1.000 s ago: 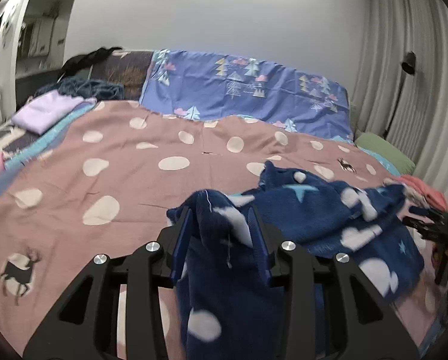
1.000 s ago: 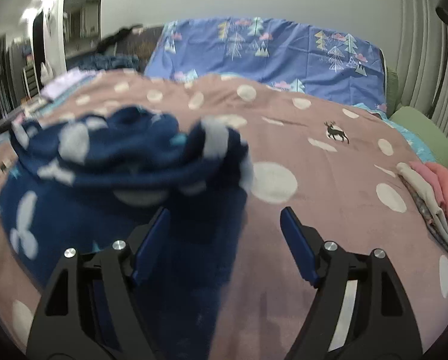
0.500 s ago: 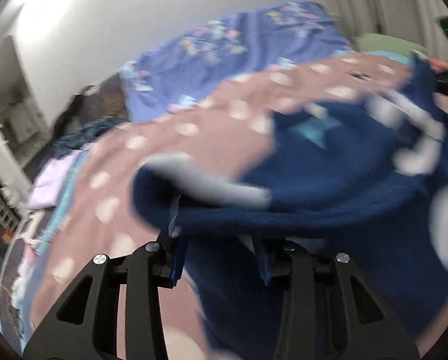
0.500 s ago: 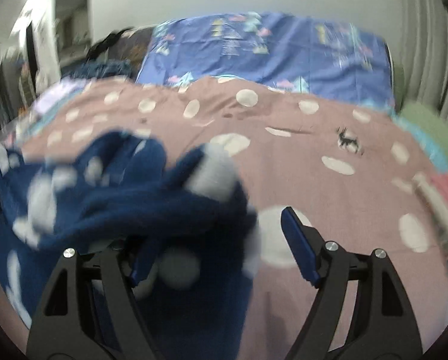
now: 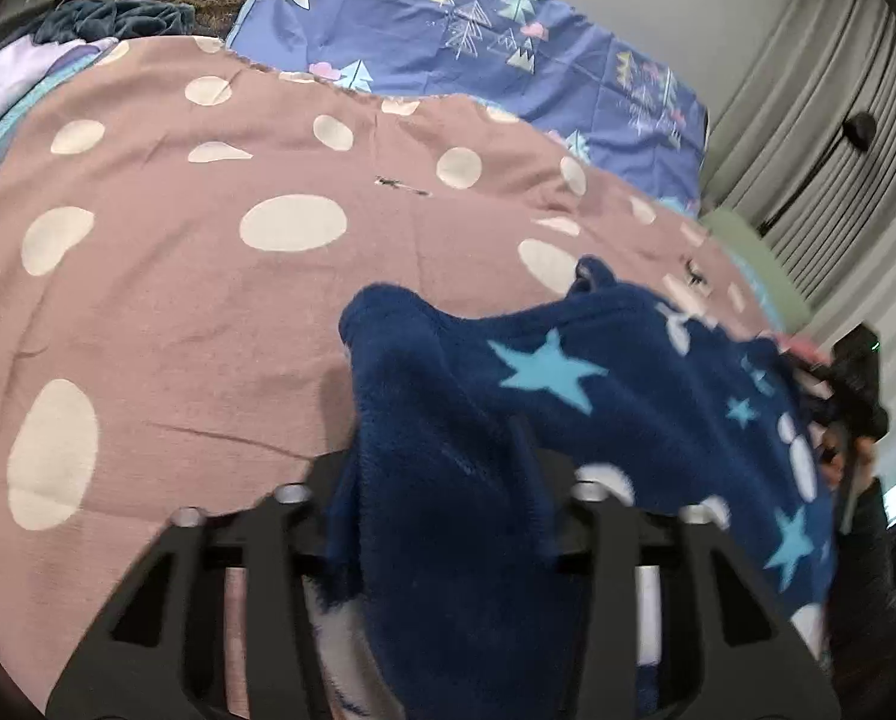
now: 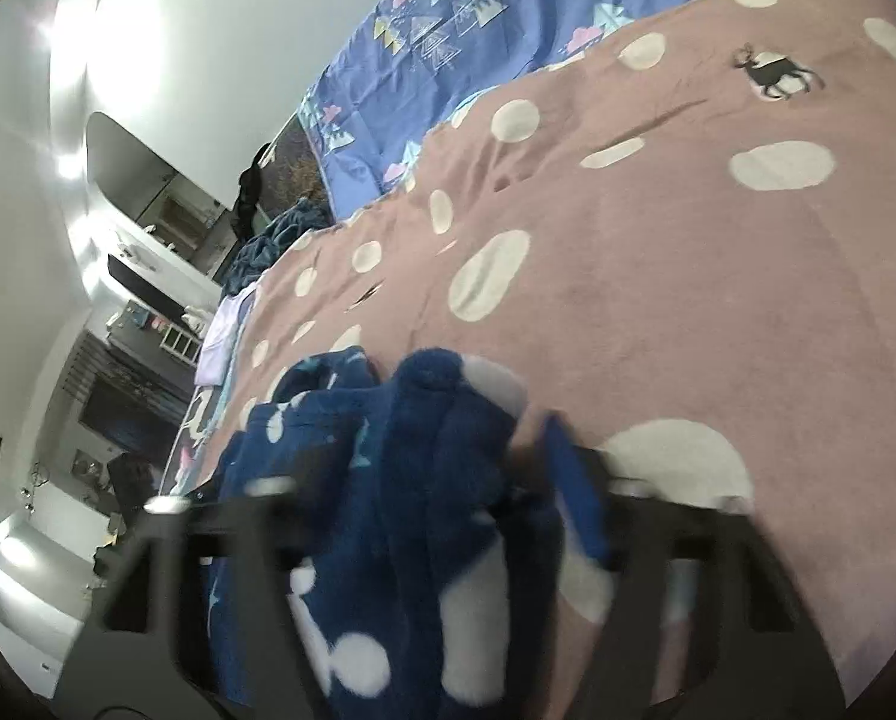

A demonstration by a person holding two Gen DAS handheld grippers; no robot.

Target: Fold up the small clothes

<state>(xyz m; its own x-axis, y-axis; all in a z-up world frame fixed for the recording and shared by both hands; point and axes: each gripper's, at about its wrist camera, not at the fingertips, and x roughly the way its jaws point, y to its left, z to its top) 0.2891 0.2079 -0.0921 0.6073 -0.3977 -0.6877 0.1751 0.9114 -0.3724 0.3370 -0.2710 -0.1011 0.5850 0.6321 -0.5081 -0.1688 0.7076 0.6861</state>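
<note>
Spread over the bed, a pink bedcover (image 5: 220, 324) with cream spots and small deer fills most of both views, with a blue tree-print quilt (image 5: 484, 42) at the upper edge and grey curtains (image 5: 856, 138) in the upper right of the left wrist view. A stack of folded clothes is barely visible as a pink edge at the right of that view, behind the garment.

The task's thing is a navy fleece garment (image 5: 616, 396) with light-blue stars and white patches. It sits in the lower centre and lower right of the left wrist view, bunched and partly lifted off the bedcover, not laid flat.

The left gripper (image 5: 442, 498) has just been closing, and its fingers are clenched on a thick gather of the fleece that hangs down between them. The right gripper (image 6: 448, 498) has likewise just been closing; in its blurred view the fabric fills the gap between the fingers and they appear clamped on it. It shows again at the far right of the left wrist view, at the other end of the cloth.

As a judgement, this piece is at an early step: both ends are gripped, but no clean fold shows. Spreading, folding and placing it on the stack are left.
</note>
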